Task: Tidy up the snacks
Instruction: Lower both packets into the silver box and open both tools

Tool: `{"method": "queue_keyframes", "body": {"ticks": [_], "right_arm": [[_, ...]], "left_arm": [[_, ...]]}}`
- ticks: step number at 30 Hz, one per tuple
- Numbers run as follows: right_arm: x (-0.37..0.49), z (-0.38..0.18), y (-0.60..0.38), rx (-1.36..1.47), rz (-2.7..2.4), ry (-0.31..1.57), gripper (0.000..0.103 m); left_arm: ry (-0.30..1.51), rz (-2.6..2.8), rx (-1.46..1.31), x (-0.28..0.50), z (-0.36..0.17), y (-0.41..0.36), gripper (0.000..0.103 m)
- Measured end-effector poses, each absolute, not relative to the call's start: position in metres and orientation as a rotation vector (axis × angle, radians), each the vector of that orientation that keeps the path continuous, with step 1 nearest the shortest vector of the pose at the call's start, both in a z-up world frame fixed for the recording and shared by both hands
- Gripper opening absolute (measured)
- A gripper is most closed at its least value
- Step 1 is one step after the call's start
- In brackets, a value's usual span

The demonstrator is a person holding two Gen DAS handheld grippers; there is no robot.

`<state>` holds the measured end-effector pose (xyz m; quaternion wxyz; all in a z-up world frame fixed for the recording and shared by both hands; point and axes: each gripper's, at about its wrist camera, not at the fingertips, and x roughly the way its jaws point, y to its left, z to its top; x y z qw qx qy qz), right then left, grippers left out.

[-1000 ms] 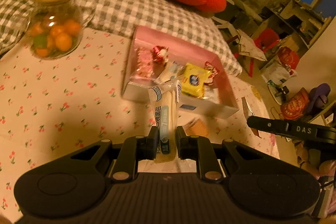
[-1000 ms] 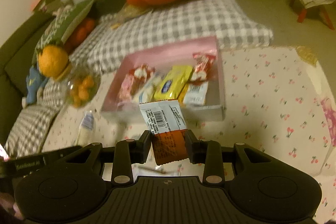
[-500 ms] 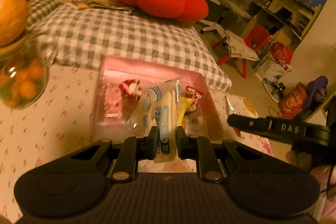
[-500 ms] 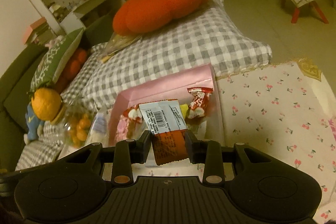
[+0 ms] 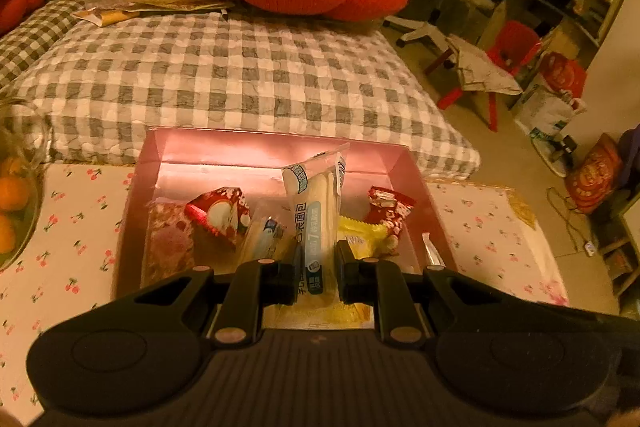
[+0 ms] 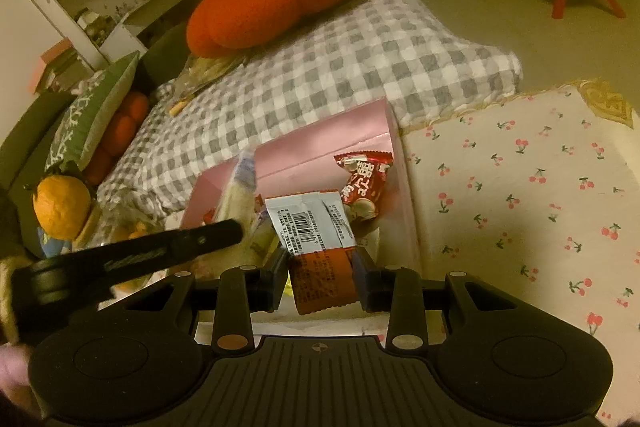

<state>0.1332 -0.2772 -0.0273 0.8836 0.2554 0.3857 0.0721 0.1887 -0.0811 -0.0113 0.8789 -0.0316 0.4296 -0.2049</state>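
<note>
Both grippers hang over the near edge of the pink box (image 5: pixel 276 147) on the cherry-print tabletop (image 6: pixel 520 195). The left gripper (image 5: pixel 318 267) has its fingers clamped on a long bread stick packet (image 5: pixel 316 211); the right gripper (image 6: pixel 322 273) pinches an orange snack packet (image 6: pixel 316 247). Inside lie red and yellow wrappers. Beyond, a checked cushion (image 5: pixel 240 75).

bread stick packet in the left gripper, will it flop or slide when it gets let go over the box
The bread stick packet stands straight above the left gripper, so it is probably fairly stiff. Its clear wrapper looks glossy, so it may slide off the snacks already in the pink box. It likely tips flat rather than rolls.
</note>
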Motion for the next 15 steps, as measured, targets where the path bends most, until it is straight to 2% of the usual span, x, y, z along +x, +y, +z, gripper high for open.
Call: {"method": "queue_keyframes", "body": {"ticks": [15], "right_arm": [[0.141,-0.034,-0.27,0.457,0.161,0.818,0.034]], "left_arm": [[0.912,-0.363,-0.042,0.216,-0.021,-0.096,0.016]]}}
